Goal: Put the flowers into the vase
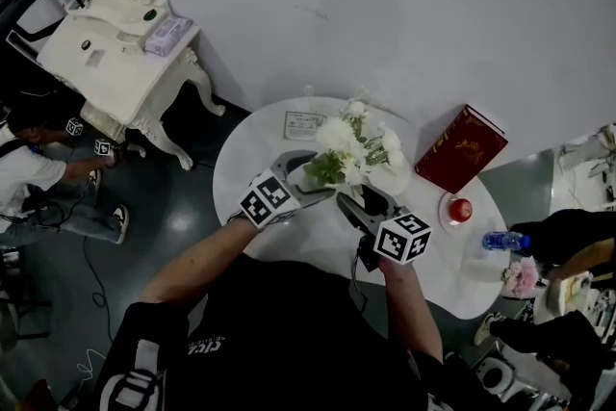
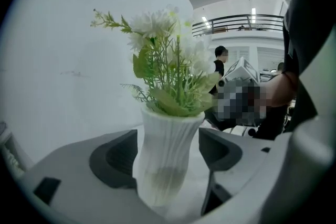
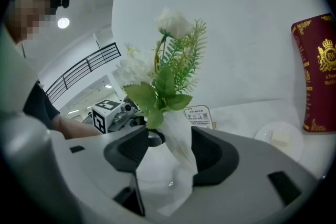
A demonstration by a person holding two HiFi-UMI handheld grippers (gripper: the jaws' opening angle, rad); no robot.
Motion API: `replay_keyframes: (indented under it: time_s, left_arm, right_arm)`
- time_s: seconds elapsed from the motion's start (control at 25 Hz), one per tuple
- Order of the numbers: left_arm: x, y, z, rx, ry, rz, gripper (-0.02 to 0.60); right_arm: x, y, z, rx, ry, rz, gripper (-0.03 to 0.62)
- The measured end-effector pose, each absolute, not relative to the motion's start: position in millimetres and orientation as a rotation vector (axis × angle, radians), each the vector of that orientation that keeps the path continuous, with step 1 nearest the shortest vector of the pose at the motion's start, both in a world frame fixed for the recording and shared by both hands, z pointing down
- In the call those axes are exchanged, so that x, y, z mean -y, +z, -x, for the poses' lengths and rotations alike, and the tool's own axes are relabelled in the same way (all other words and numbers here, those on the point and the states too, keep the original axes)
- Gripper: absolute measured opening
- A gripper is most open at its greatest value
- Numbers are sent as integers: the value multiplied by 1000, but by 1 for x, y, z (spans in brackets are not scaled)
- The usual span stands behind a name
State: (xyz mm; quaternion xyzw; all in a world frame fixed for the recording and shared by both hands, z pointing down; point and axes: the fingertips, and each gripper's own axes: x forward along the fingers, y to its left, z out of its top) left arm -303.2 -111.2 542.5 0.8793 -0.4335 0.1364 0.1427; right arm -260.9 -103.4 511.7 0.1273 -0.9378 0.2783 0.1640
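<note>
Holding in left jaws: the left gripper point(image 2: 169, 153) has its two dark pads closed against the lower body of the white ribbed vase point(image 2: 166, 136), one on each side; the vase stands upright between them.
Vase contents: green stems and white flowers point(image 2: 165, 60) rise out of its mouth, well above the pads.
Right jaws: the right gripper point(image 3: 169, 150) is set at a middling width and closed on the wrapped bunch point(image 3: 177, 136). The pale wrapping sits in the gap between the pads, with leaves, a fern sprig and a white bloom standing above them.
Bunch against vase: in the head view the two grippers meet nose to nose. The wrapped bunch is just beside the flowers already in the vase, but whether its stems hang over the vase mouth I cannot tell from that angle.
Surface: both grippers are over the round white table point(image 1: 241, 170).
Behind the vase: a small printed card point(image 1: 304, 124) sits near the table's far edge.
Right of the grippers: a red book point(image 1: 460, 147) stands by the wall, with a white dish point(image 1: 459, 209) holding something red in front of it.
Table's right end: a water bottle point(image 1: 502, 241) lies on its side, with some pink flowers point(image 1: 523, 276) beyond it at the rim.
</note>
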Motion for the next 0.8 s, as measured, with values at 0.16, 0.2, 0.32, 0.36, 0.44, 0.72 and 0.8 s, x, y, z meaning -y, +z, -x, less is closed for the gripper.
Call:
replay_keyframes:
  time_s: [0.16,0.2,0.32,0.36,0.44,0.72,0.8]
  left_arm:
    - [103,535,308,1296,366,-2489,353]
    - [100,534,309,1307,362,-2477,353]
    - [90,533,307,1334,358,-2454,353]
    - [86,533,307,1345,353,-2444,353]
    - [79,534,306,1372,338,-2412,353]
    - [51,528,294,1405,260,-2380,316]
    - [41,526,291,1399,240,-2383,305]
  right_arm:
    - [102,514,255,2673,790,-355,249]
    - [101,516,253,2671,793,-350,249]
    - [98,520,248,2674,817,-321,249]
    - [96,522,247,2678,829,-306,249]
    - [91,523,246,2689,855,-271,248]
    - [66,527,235,2707,883,-229,247]
    - [57,528,227,2703,899,-255,247]
